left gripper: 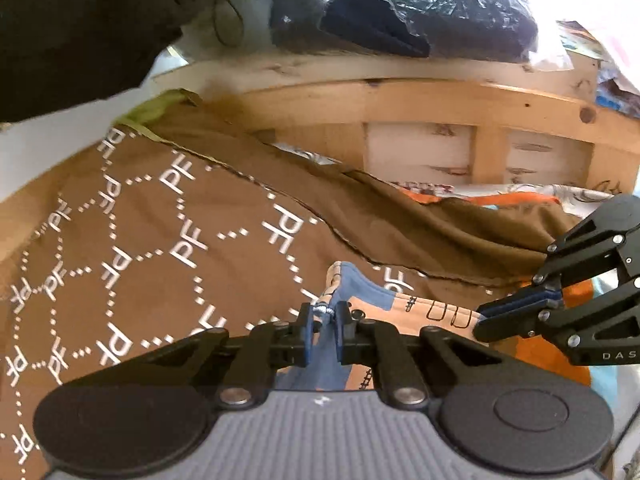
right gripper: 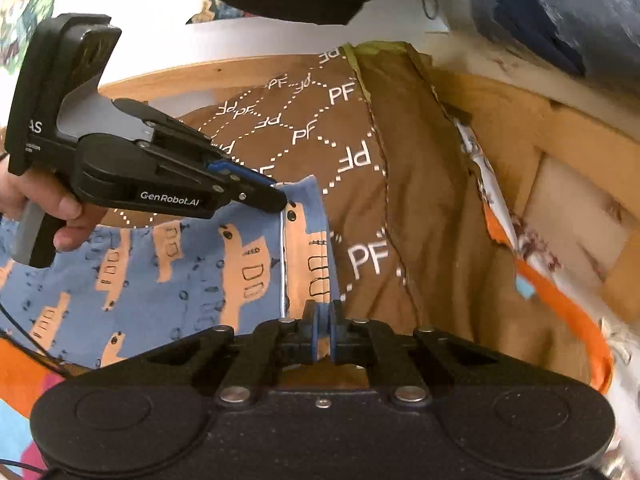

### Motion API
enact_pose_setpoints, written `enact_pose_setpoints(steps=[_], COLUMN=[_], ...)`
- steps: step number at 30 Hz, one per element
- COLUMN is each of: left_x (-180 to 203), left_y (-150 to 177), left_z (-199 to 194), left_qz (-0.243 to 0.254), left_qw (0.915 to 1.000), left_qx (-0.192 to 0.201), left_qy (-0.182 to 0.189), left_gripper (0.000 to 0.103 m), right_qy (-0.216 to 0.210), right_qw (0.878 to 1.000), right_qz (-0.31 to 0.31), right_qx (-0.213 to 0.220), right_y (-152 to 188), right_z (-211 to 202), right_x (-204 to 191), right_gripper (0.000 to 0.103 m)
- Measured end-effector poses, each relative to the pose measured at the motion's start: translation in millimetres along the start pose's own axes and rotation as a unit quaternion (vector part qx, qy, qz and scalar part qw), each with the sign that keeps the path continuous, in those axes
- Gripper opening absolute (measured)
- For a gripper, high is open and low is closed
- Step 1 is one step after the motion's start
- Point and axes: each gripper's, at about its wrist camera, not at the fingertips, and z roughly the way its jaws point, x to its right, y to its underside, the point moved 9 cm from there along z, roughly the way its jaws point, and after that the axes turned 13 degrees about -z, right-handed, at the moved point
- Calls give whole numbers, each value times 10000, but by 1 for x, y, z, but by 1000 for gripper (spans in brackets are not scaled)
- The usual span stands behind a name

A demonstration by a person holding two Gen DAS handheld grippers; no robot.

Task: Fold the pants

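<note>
Brown bedding (left gripper: 168, 240) printed with white letters was spread before a wooden bed frame (left gripper: 400, 104). From the left wrist, the left gripper (left gripper: 325, 318) was seen clamped narrowly on a raised blue edge of the pants (left gripper: 352, 280), with the right gripper (left gripper: 482, 320) pinched shut on them alongside. From the right wrist, the pants (right gripper: 160, 280), blue with peach shapes, were seen lying on the bedding (right gripper: 420, 200), gripped at two points.

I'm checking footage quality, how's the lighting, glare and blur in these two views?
Left wrist view: daylight washes out the top right corner, glare glints on the plastic bag, edges bend from fisheye. Right wrist view: wooden bed frame is smeared at right; the pants stay sharp.
</note>
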Motion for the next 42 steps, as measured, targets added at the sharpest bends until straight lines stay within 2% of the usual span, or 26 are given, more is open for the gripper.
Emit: enact_pose_setpoints(steps=[1, 3, 4, 5, 6, 7, 8, 9, 11, 13, 15, 16, 17, 19, 21, 23, 25, 26, 29, 31, 35, 39, 41, 42], left_x=[0, -2, -5, -7, -9, -11, -13, -16, -22, -30, -34, -33, -33, -33, -35, -43, -52, -57, -69, -68, -54, -38, -32, -29], left_y=[3, 13, 18, 21, 21, 21, 20, 19, 20, 26, 33, 33, 32, 29, 27, 21, 17, 15, 10, 5, -1, 3, 10, 13], left_z=[5, 21, 28, 30, 29, 25, 20, 15, 11, 21, 34, 36, 36, 33, 24, 12, 1, -4, -12, -15, -14, 1, 9, 13], left_qz=[29, -4, -44, -80, -123, -184, -250, -316, -384, -291, -147, -107, -119, -199, -385, -785, -1353, -1721, -2749, -3125, -3353, -3102, -3073, -3101], left_qw=[9999, 9983, 9972, 9969, 9973, 9979, 9984, 9986, 9981, 9953, 9914, 9911, 9910, 9911, 9923, 9914, 9861, 9803, 9556, 9422, 9298, 9342, 9321, 9293], left_qx=[-103, -546, -695, -721, -643, -509, -368, -237, -92, -296, -594, -584, -574, -575, -512, -460, -570, -684, -990, -1201, -1492, -1756, -1914, -2006], left_qy=[-90, -198, -264, -305, -338, -351, -341, -352, -465, -870, -1161, -1191, -1207, -1186, -1062, -939, -774, -681, -396, -104, 274, 99, 34, 45], left_gripper=[15, 20, 33, 40, 53, 65, 69, 75, 79, 80, 81, 82, 82, 82, 82, 82, 82, 83, 85, 85, 88, 88, 87, 83], right_qy=[-11, 10, 8, -30, -93, -135, -158, -202, -293, -312, -364, -418, -471, -463, -357, -180, 63, 172, 510, 667, 775, 770, 762, 761], right_qw=[10000, 9995, 9990, 9987, 9979, 9972, 9970, 9969, 9954, 9925, 9889, 9874, 9856, 9849, 9863, 9913, 9971, 9988, 9970, 9903, 9706, 9603, 9554, 9529], right_qz=[-15, -8, 91, 272, 513, 662, 696, 698, 849, 1144, 1415, 1499, 1594, 1645, 1599, 1304, 752, 461, -519, -1175, -2251, -2661, -2833, -2916], right_qx=[-78, -302, -440, -442, -371, -322, -295, -304, -341, -303, -261, -271, -304, -279, -171, -54, 38, 86, 245, 326, 365, 340, 338, 337], right_y=[1, 9, 16, 20, 21, 22, 23, 25, 29, 28, 26, 26, 27, 27, 25, 21, 12, 8, -3, -10, -13, -10, -8, -7], right_z=[6, 24, 31, 32, 29, 25, 22, 21, 22, 24, 29, 31, 34, 36, 30, 24, 18, 16, 10, 8, 10, 15, 15, 16], right_x=[1, 2, 4, 8, 11, 13, 14, 14, 15, 18, 19, 17, 15, 11, 9, 3, -9, -15, -43, -61, -94, -110, -116, -119], right_gripper=[5, 10, 18, 21, 24, 36, 47, 48, 48, 48, 41, 31, 27, 21, 20, 19, 19, 19, 19, 19, 18, 17, 15, 15])
